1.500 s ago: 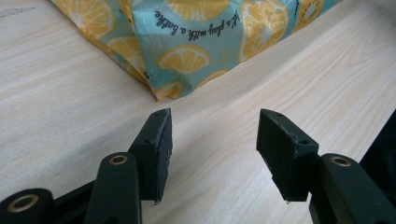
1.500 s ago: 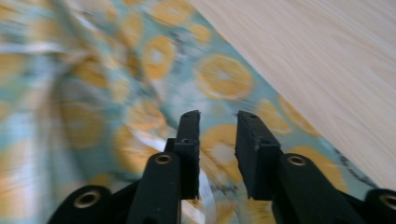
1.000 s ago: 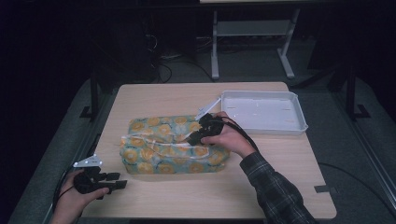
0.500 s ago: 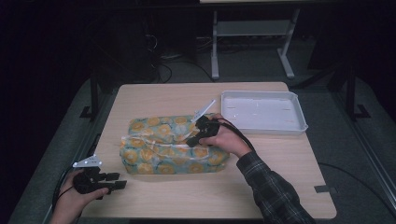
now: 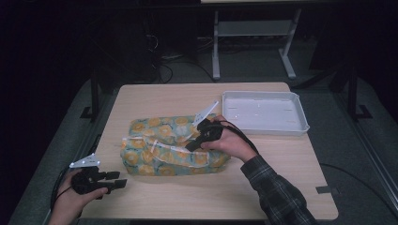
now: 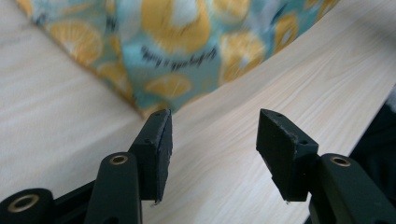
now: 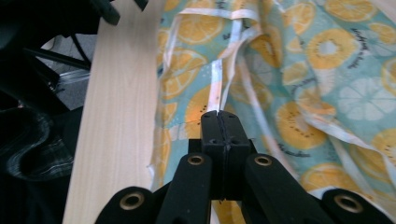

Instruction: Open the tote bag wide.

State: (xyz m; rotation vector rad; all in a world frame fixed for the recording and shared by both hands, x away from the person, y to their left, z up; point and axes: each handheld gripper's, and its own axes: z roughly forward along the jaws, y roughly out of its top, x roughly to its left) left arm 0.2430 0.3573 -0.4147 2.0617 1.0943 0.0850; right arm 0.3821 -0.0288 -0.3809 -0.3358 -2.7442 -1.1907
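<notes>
A folded teal cloth (image 5: 159, 145) printed with orange citrus slices lies mid-table, with thin white straps (image 5: 164, 149) across it. My right gripper (image 5: 189, 147) rests on top of it, pointing left and down. In the right gripper view the jaws (image 7: 218, 114) are pressed together on a white strap (image 7: 215, 88) that runs out from between the tips over the cloth (image 7: 336, 93). My left gripper (image 5: 119, 179) lies low at the table's front left corner, open, with nothing between its fingers. In the left gripper view (image 6: 212, 126) the cloth's corner (image 6: 177, 42) lies just beyond the jaws.
A white tray (image 5: 300, 124) stands at the table's right rear. Bare wooden tabletop (image 5: 197, 197) lies in front of the cloth. The table's front edge is near the left hand, with dark floor and a metal frame (image 5: 216, 56) beyond the far edge.
The right hand has shifted a little to the left over the cloth. The left hand has stayed put.
</notes>
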